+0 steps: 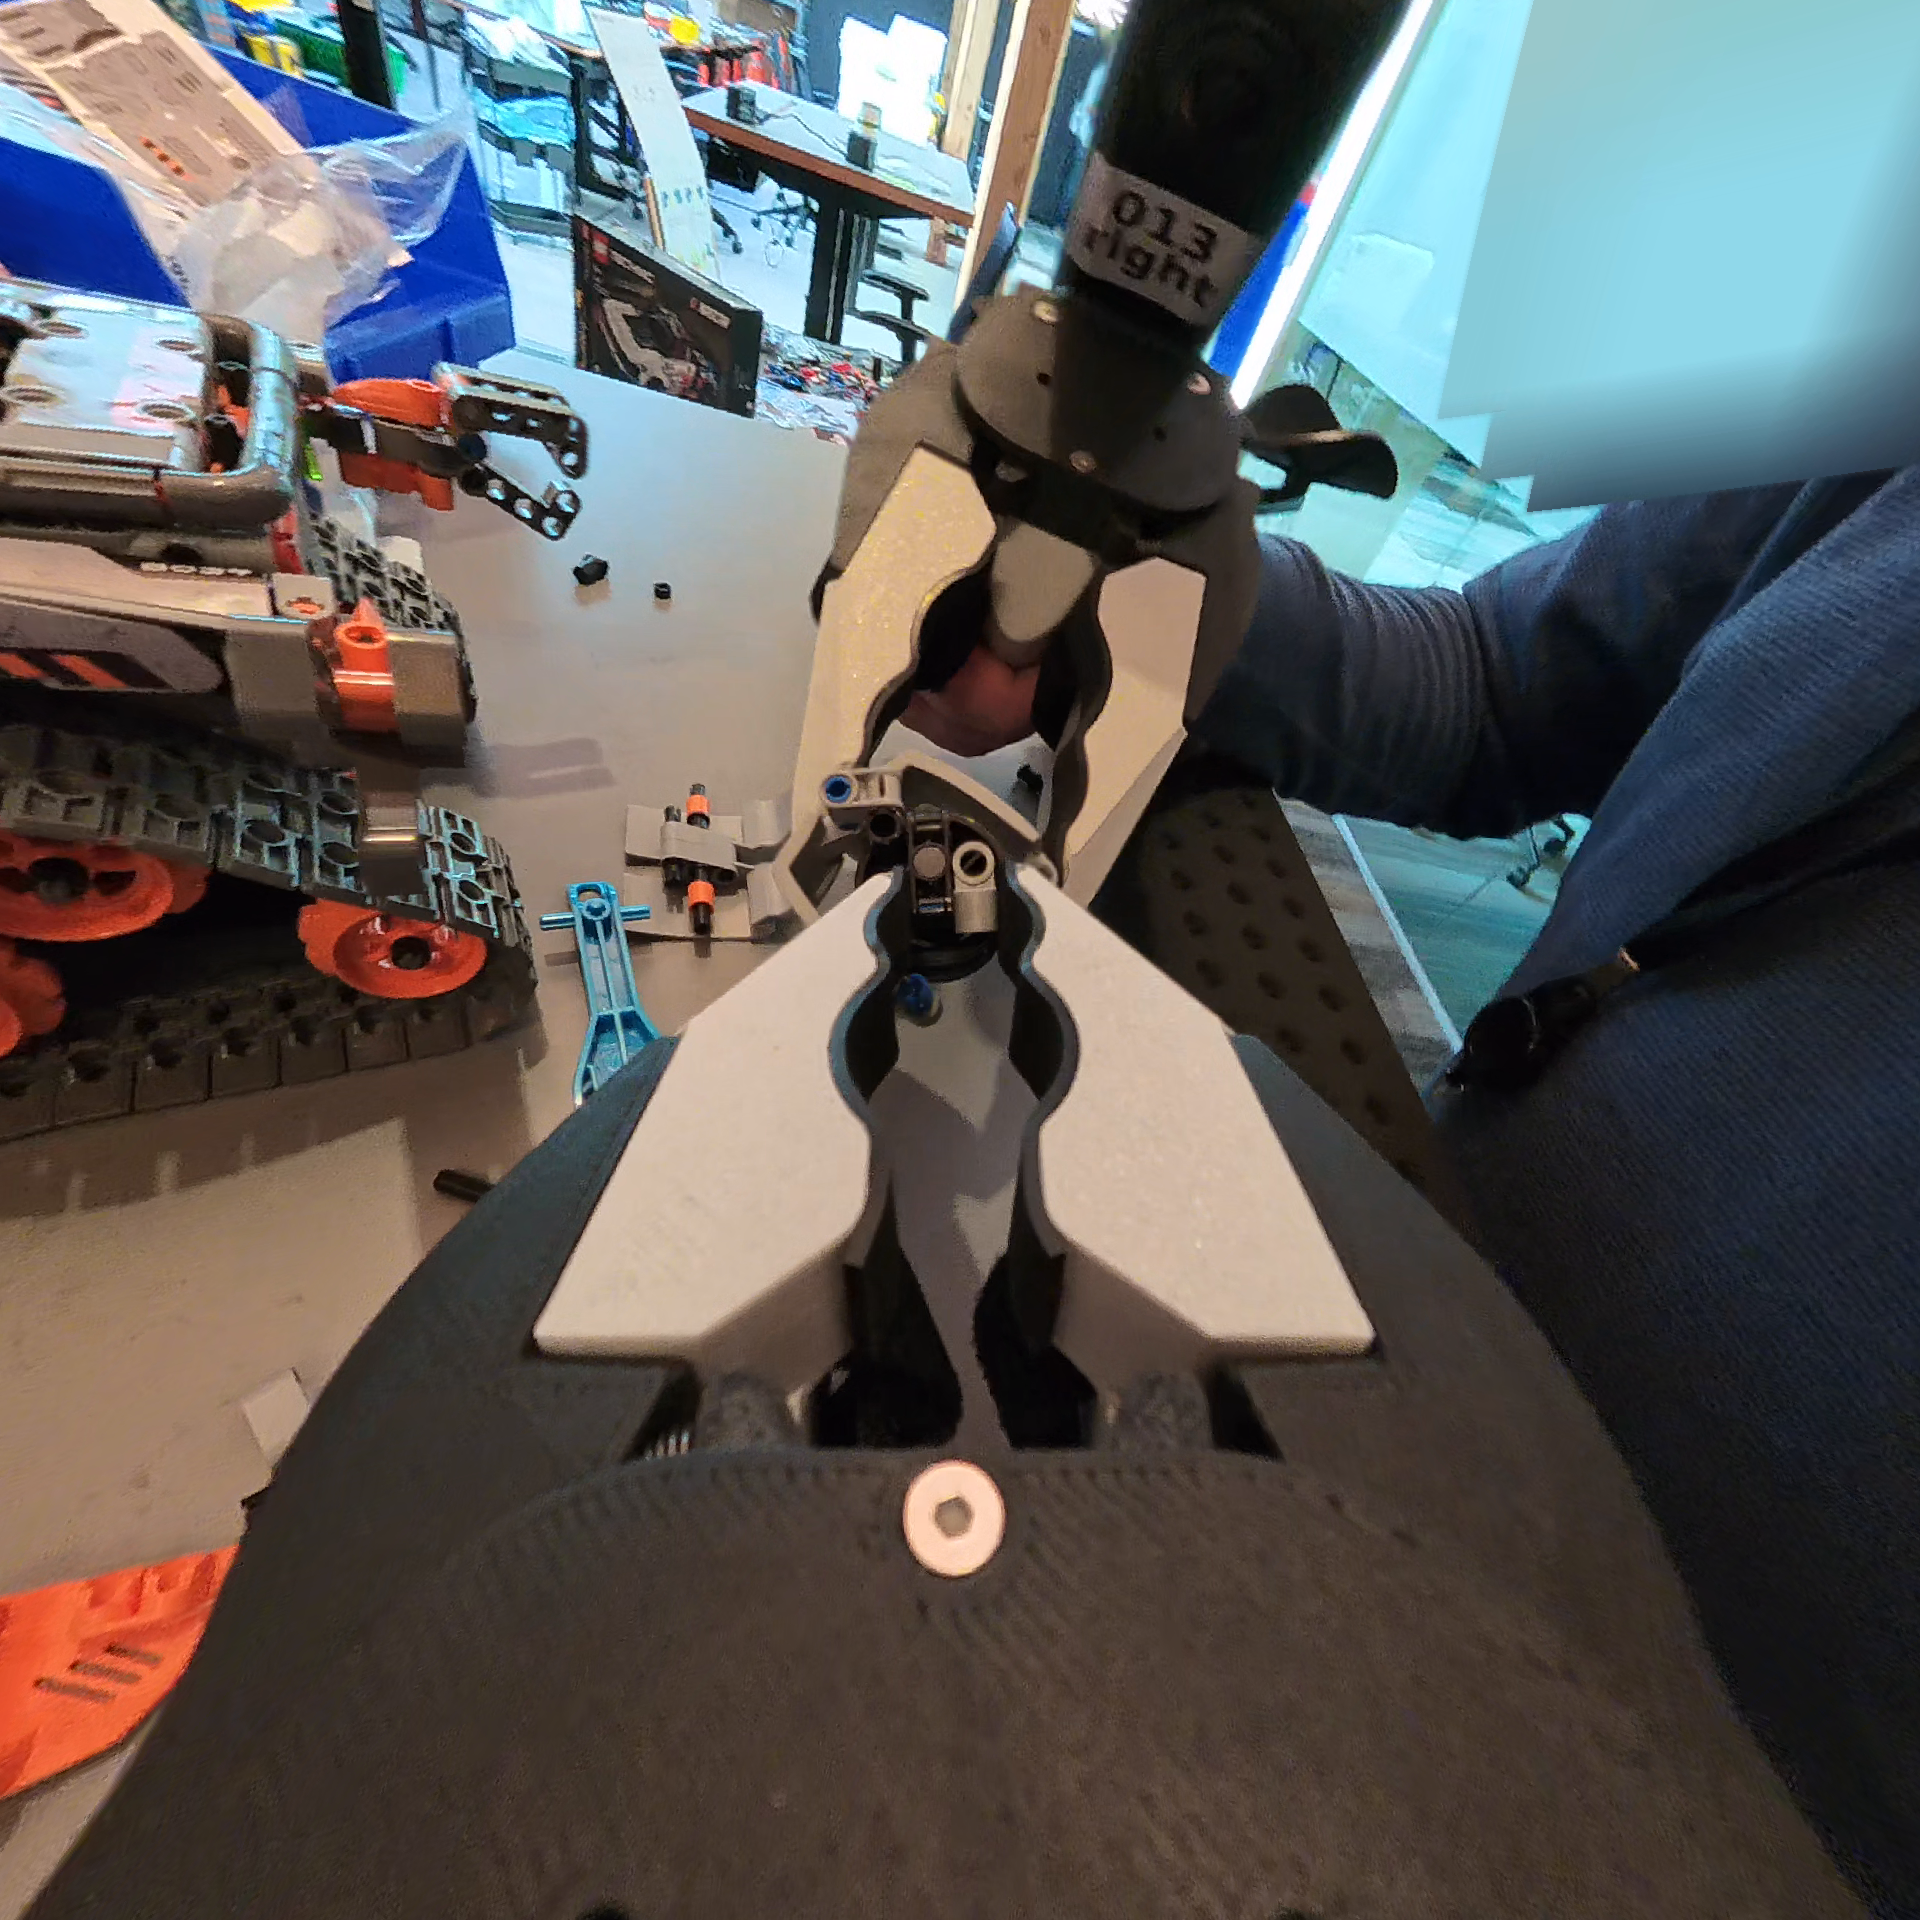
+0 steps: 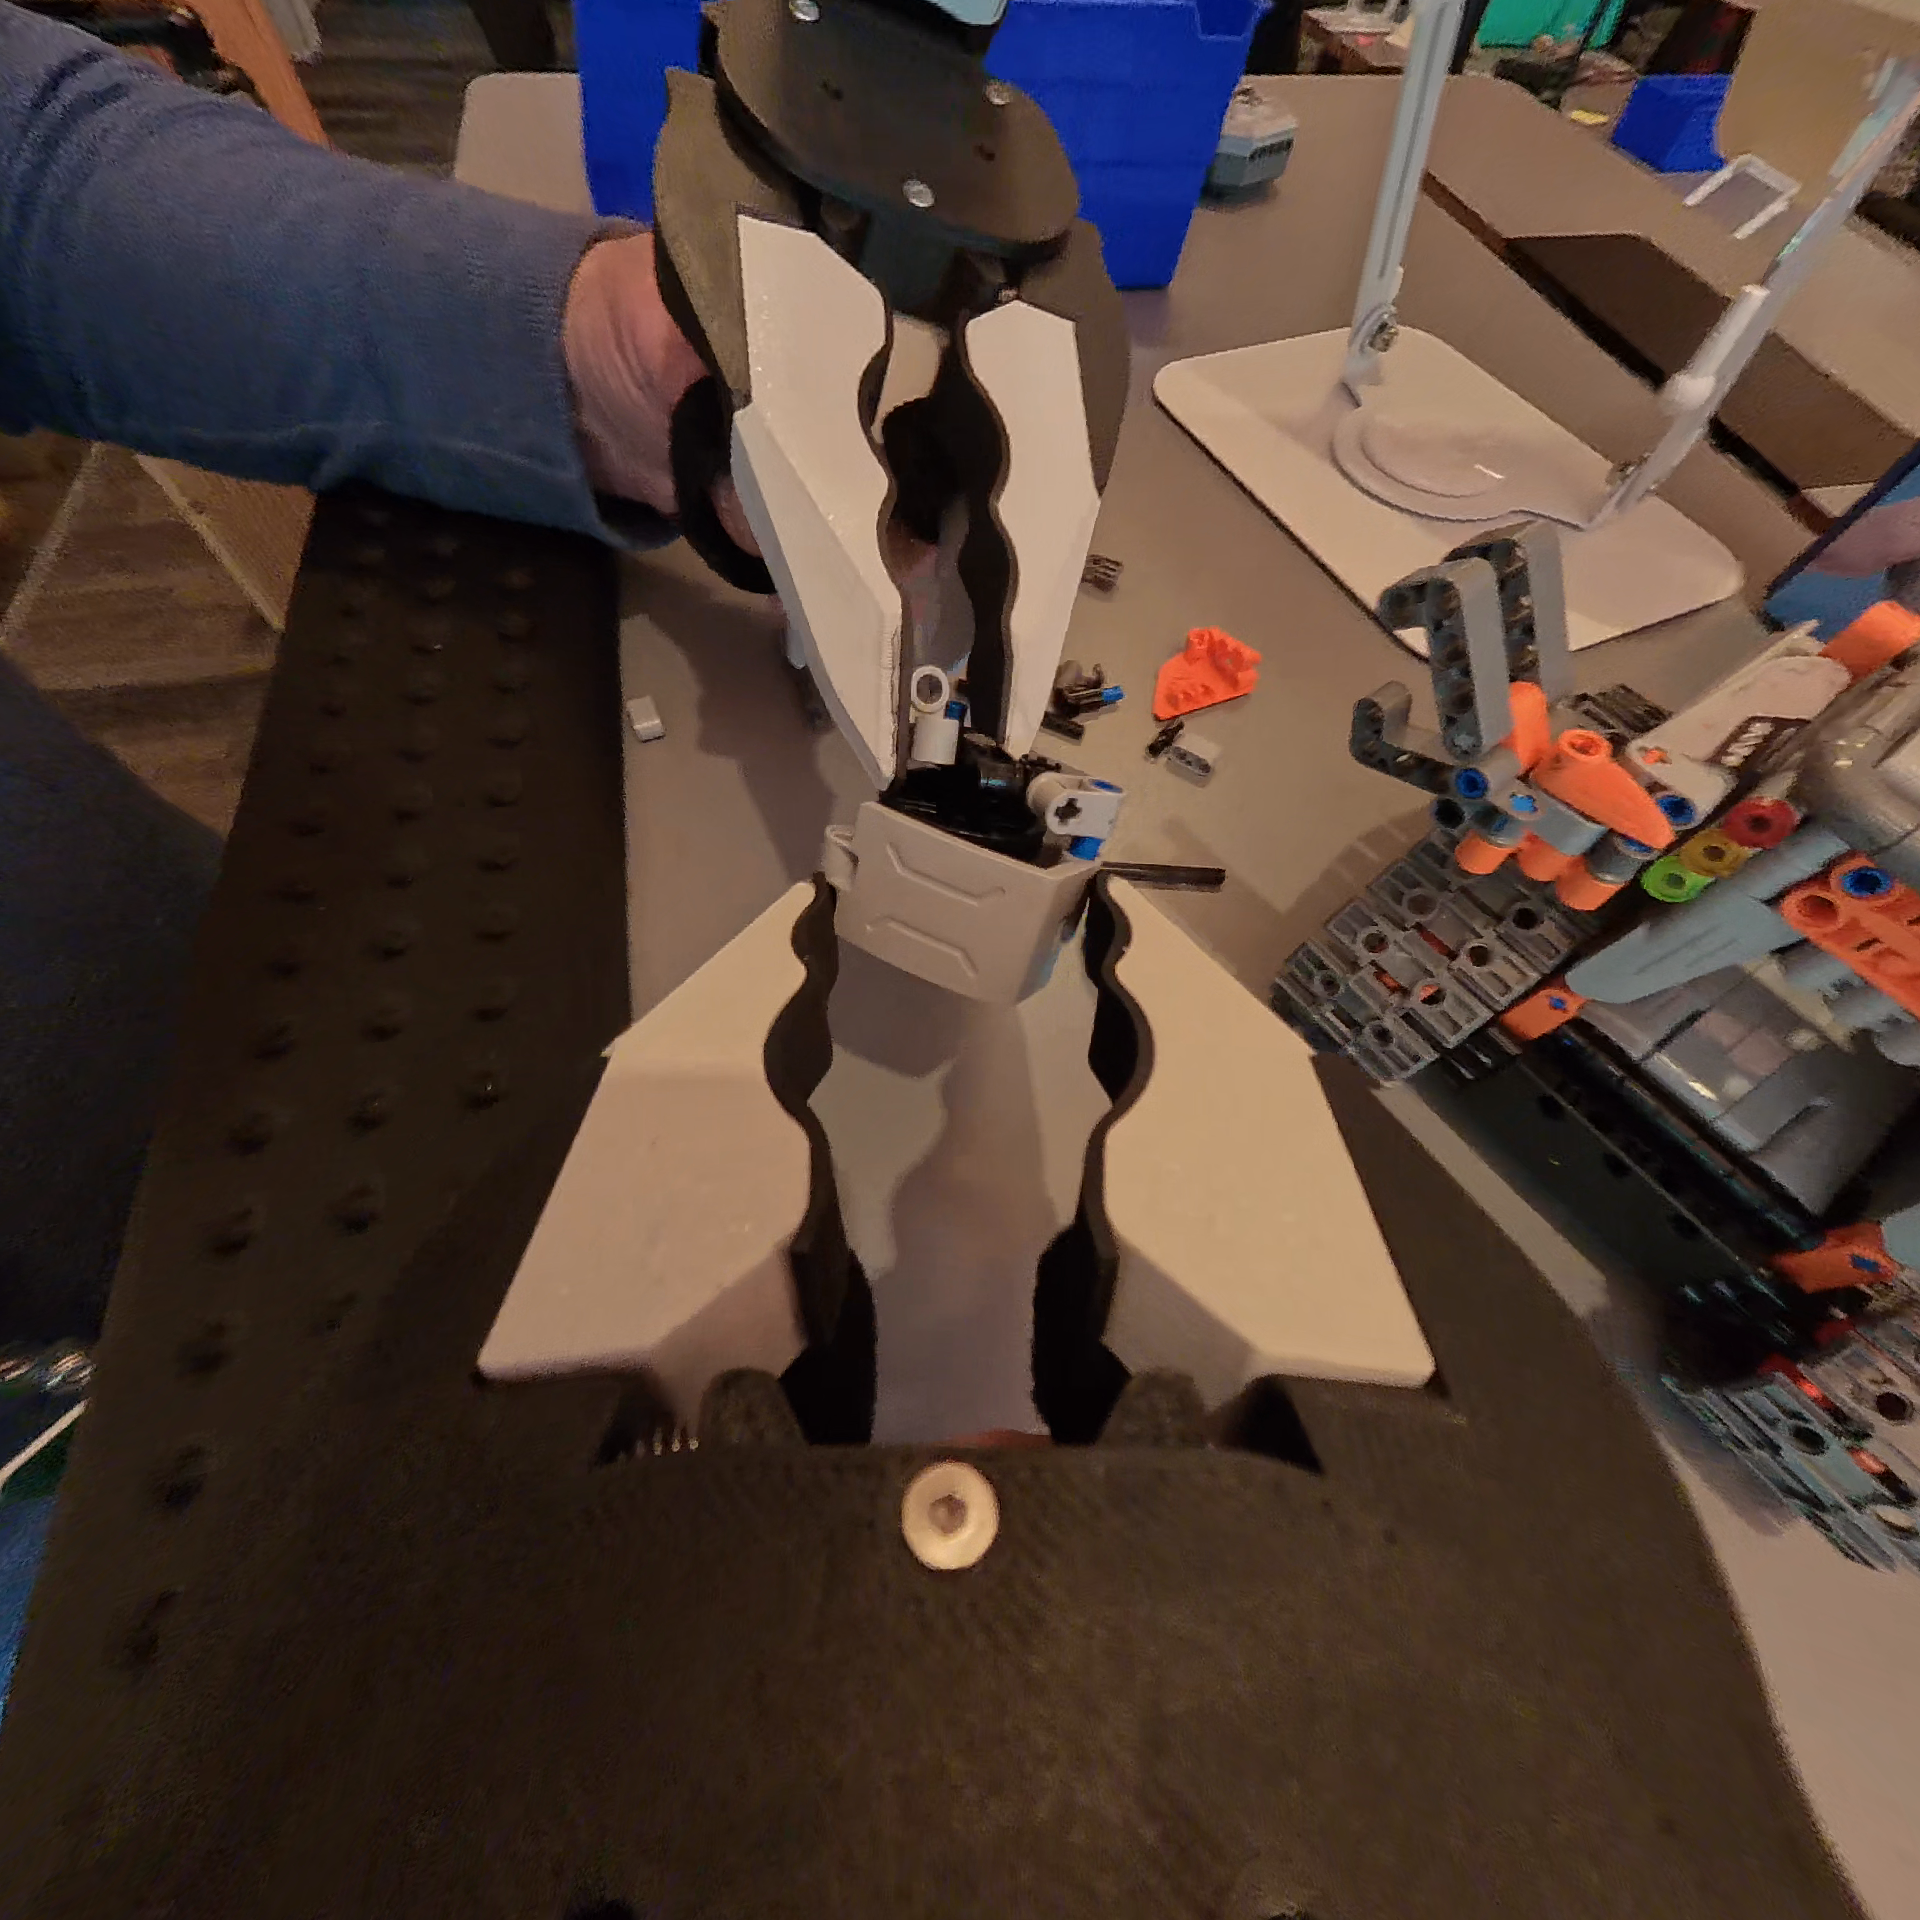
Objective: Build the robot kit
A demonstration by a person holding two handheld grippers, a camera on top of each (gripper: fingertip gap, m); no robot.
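Observation:
Both grippers hold one small brick assembly above the grey table. It has a grey shell panel [image 2: 951, 920], a black core [image 2: 961, 784] and white connectors with blue pins. My right gripper [image 2: 956, 894] is shut on the grey shell. My left gripper [image 2: 956, 753] comes from the far side and pinches the black core. In the left wrist view, my left gripper [image 1: 956, 883] is shut on the black core [image 1: 935, 868], and the right gripper [image 1: 935, 821] reaches down from above around the shell's curved rim [image 1: 977, 805].
A large tracked model with orange wheels [image 1: 208, 831] [image 2: 1662, 935] stands beside the grippers. Loose parts lie on the table: a blue tool [image 1: 608, 987], a grey piece with orange pins [image 1: 696, 862], an orange piece [image 2: 1205, 675]. There is also a black studded mat [image 2: 416, 831], blue bins [image 2: 1122, 135] and a white stand base [image 2: 1403, 468]. Both grippers' tips are close together, under 4 cm apart. The orange piece [image 2: 1205, 675] is about equally far from each gripper, around 15 centimetres. It is also in sight in the left wrist view [image 1: 50, 1654].

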